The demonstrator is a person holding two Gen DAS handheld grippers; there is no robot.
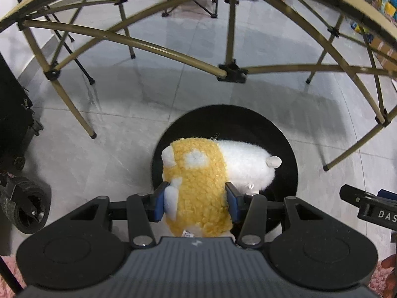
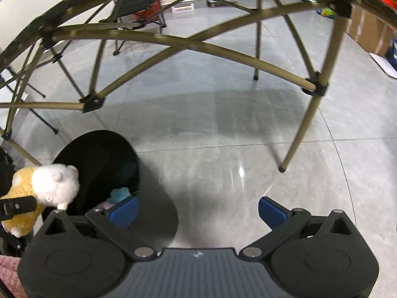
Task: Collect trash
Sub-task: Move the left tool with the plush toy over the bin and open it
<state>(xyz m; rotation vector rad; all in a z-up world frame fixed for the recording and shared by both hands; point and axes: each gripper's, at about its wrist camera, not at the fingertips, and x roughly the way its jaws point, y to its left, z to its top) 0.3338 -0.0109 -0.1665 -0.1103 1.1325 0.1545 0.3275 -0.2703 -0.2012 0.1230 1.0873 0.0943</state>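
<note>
A yellow and white plush hamster (image 1: 208,173) is clamped between the blue pads of my left gripper (image 1: 196,200), which is shut on its yellow body. It hangs over the mouth of a round black bin (image 1: 287,154) on the floor. From the right wrist view the same plush hamster (image 2: 47,186) shows at the far left, above the black bin (image 2: 99,159), which holds a blue and a pale soft item. My right gripper (image 2: 198,211) stands open with nothing between its fingers, to the right of the bin over bare floor.
A folding table's tan tube frame (image 1: 158,49) arches overhead, with legs (image 2: 297,134) standing on the grey tiled floor. A black wheeled cart (image 1: 22,198) is at the left. Folding chairs (image 2: 139,7) and cardboard boxes (image 2: 367,29) stand farther back. Pink fuzzy fabric (image 2: 10,273) lies bottom left.
</note>
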